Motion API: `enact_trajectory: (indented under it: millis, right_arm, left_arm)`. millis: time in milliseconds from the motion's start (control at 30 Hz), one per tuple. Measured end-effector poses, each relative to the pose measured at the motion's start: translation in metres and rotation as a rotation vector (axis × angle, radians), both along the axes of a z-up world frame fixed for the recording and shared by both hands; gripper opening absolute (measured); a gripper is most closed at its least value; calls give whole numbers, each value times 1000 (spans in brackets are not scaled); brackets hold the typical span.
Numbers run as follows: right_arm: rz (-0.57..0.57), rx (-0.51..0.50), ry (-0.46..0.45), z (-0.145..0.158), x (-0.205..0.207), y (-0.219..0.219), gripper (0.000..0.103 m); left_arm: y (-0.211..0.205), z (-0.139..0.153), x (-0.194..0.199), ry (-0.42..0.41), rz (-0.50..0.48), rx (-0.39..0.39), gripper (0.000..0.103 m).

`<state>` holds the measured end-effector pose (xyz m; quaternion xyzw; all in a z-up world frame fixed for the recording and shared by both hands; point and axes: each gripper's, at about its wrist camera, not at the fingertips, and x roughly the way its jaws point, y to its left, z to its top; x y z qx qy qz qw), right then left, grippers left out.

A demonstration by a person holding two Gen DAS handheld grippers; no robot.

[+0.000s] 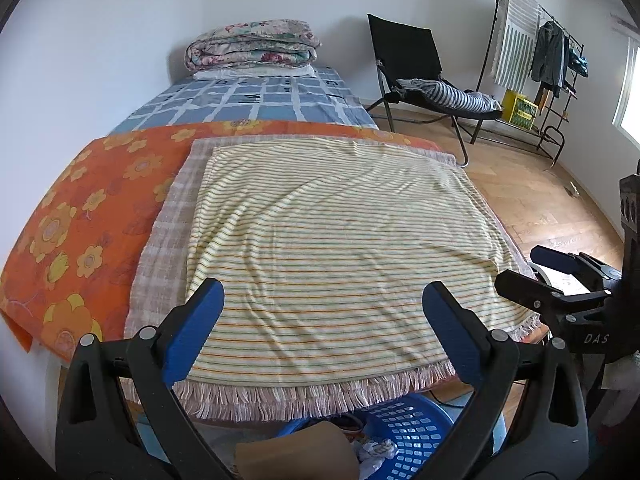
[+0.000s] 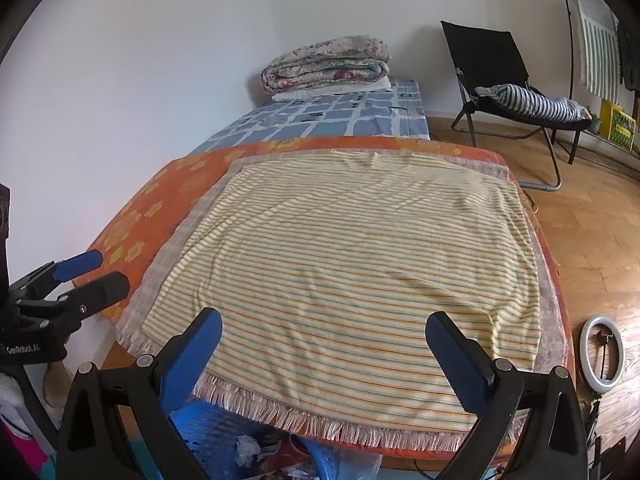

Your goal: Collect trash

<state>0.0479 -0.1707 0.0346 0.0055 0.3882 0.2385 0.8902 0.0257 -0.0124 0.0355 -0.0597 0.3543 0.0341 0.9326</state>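
Crumpled white paper trash (image 1: 374,450) lies in the blue perforated plastic laundry basket (image 1: 416,432) on the floor, below the near edge of the table, and shows as a bunched wad with no clear long axis or heading; in the right wrist view more white scraps (image 2: 248,448) sit in the same basket (image 2: 208,436) beside darker bits too small to name. A brown cardboard piece (image 1: 296,460) lies just left of the wad, its flat face tilted up toward the camera.

Going left to right across the table: an orange cloth with yellow flowers (image 1: 80,220) covers the left side, a beige checked fringed cloth (image 1: 168,240) lies on it, and a yellow striped towel (image 1: 340,240) is spread on top, its stripes running across the table. The left gripper (image 1: 324,320) hovers over the near edge of the towel with its blue-padded fingers (image 1: 192,328) spread wide and nothing between them. The right gripper (image 2: 324,352) hovers over the same edge, likewise spread wide and holding nothing; it also shows at the right border of the left wrist view (image 1: 560,280).

Behind the table a bed with a blue checked sheet (image 1: 256,100) carries a folded floral quilt (image 1: 252,46). Further right stand a black folding chair (image 1: 408,60) holding a striped garment (image 1: 452,98), and a clothes rack (image 1: 536,52) near the window.
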Motion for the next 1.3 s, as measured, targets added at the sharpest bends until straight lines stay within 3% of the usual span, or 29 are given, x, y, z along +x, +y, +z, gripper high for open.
enact_trajectory:
  millis: [1300]
  right_arm:
    - [-29,14,37,-8,3,-7,103]
  left_arm:
    - [0,-7,1,22,1,-1,101]
